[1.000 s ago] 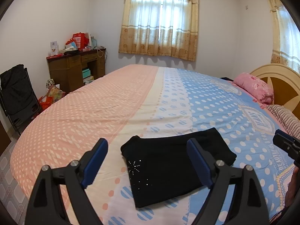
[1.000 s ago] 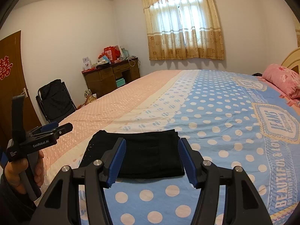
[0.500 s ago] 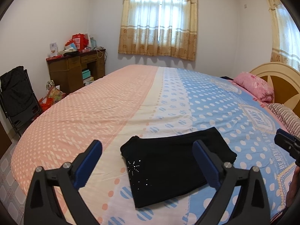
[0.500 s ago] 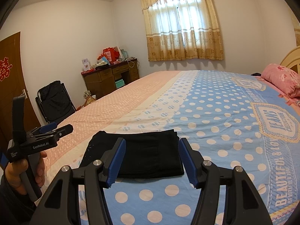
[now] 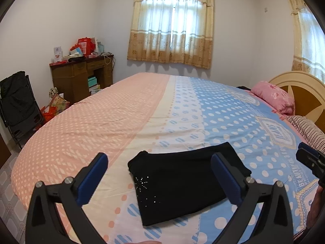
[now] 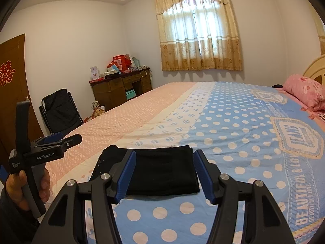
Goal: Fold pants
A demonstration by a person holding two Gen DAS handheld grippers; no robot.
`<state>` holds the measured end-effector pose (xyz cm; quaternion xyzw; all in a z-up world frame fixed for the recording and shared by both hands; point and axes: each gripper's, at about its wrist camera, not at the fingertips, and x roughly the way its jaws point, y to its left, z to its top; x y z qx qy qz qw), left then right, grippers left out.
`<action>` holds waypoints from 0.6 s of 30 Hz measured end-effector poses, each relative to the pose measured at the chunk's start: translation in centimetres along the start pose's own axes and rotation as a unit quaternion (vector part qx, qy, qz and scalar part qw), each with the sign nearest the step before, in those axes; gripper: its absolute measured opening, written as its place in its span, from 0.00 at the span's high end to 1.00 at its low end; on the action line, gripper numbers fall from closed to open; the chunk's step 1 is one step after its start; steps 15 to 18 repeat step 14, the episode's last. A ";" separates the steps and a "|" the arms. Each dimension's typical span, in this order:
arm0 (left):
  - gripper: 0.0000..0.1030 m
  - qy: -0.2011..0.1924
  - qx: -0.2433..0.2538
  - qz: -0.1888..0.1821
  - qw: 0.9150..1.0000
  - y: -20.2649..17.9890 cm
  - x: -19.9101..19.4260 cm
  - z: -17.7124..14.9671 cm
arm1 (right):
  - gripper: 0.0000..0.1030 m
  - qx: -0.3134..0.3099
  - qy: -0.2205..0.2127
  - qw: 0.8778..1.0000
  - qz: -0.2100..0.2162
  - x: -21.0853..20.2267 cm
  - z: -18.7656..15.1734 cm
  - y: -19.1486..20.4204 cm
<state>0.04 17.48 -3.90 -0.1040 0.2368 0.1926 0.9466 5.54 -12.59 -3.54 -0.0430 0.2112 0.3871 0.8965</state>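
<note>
Black pants [image 5: 182, 183] lie folded into a compact rectangle on the bed near its front edge, a small sparkly pattern on the left part. My left gripper [image 5: 158, 158] hovers just short of them; its jaws are opening, spread wide, with nothing held between the blue pads. In the right wrist view the same pants [image 6: 162, 172] show beyond my right gripper [image 6: 165, 153], which stands open and empty above the blanket. A hand holds the left gripper [image 6: 50, 144] at the left edge of that view.
The bed [image 5: 121, 122] has a pink, cream and blue dotted cover. A pink pillow [image 5: 274, 97] and a headboard [image 5: 300, 89] are at the right. A cluttered wooden desk [image 5: 81, 77] and a black folding chair [image 5: 18, 105] stand by the left wall.
The left gripper's jaws have spread wider apart. The pants lie where they were, and the right gripper looks the same.
</note>
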 end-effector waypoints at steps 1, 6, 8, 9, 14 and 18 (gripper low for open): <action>0.00 0.001 0.000 0.000 1.000 0.0 0.0 0.0 | 0.41 -0.001 0.000 1.000 0.000 0.0 0.0 0.1; 0.00 0.003 -0.002 0.004 1.000 0.3 0.0 -0.1 | 0.41 -0.003 0.002 1.000 0.001 0.0 -0.2 0.4; 0.00 0.003 -0.004 0.003 1.000 0.4 0.0 -0.2 | 0.41 -0.003 0.002 1.000 0.001 0.0 -0.3 0.5; 0.00 0.003 -0.002 0.005 1.000 0.3 0.0 -0.1 | 0.41 -0.003 0.003 1.000 0.001 0.0 -0.3 0.5; 0.00 -0.007 0.005 -0.001 1.000 0.2 -0.4 -0.1 | 0.41 -0.002 0.002 1.000 0.000 0.1 -0.4 0.5; 0.00 -0.007 0.005 -0.001 1.000 0.2 -0.4 -0.1 | 0.41 -0.002 0.002 1.000 0.000 0.1 -0.4 0.5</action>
